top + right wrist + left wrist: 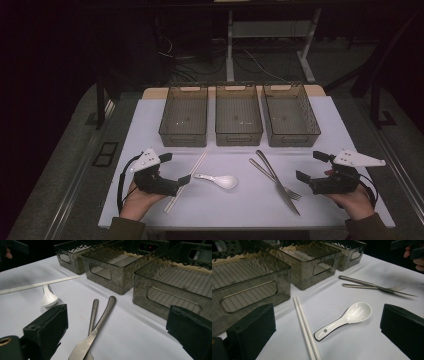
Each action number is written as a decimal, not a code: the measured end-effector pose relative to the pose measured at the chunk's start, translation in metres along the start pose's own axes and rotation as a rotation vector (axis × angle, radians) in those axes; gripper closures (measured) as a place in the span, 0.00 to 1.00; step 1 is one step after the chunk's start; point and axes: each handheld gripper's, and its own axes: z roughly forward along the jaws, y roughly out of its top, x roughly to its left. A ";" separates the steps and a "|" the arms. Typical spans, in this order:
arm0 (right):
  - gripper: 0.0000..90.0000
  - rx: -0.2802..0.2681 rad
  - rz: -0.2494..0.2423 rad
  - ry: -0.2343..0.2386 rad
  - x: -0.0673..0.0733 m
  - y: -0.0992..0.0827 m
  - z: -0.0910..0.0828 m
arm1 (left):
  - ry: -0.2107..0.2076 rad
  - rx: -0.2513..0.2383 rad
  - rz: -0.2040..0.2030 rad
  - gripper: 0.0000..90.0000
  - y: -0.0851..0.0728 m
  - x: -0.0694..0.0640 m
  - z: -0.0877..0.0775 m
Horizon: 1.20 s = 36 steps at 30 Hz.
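On the white table top lie a pair of white chopsticks (pixel 187 179) (pixel 304 327), a white spoon (pixel 218 180) (pixel 352 316), and a metal knife (pixel 277 182) (pixel 100 327) crossed over a fork (pixel 272 178) (pixel 93 315). My left gripper (pixel 174 168) (pixel 327 315) rests at the front left, open, its jaws on either side of the chopsticks and spoon without touching them. My right gripper (pixel 311 166) (pixel 117 320) sits open at the front right, facing the knife and fork handles with nothing between its pads.
Three empty smoky-plastic bins stand in a row at the back: left (pixel 183 138), middle (pixel 239 138), right (pixel 294 139). The table edge runs just in front of both hands. Dark floor, cables and desk legs lie beyond.
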 end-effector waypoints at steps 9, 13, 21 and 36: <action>0.04 -0.003 -0.003 -0.003 -0.001 0.000 0.000 | 0.004 0.007 -0.001 0.00 0.001 0.000 0.000; 0.04 0.001 0.005 0.004 -0.002 -0.002 0.001 | 0.008 -0.001 -0.008 0.00 0.002 0.000 -0.001; 0.04 0.012 0.006 0.000 -0.002 -0.002 0.003 | 0.008 0.020 -0.001 0.00 0.003 0.004 0.002; 0.04 0.008 0.007 -0.009 -0.003 -0.003 0.001 | -0.002 0.011 -0.009 0.00 0.013 0.007 0.016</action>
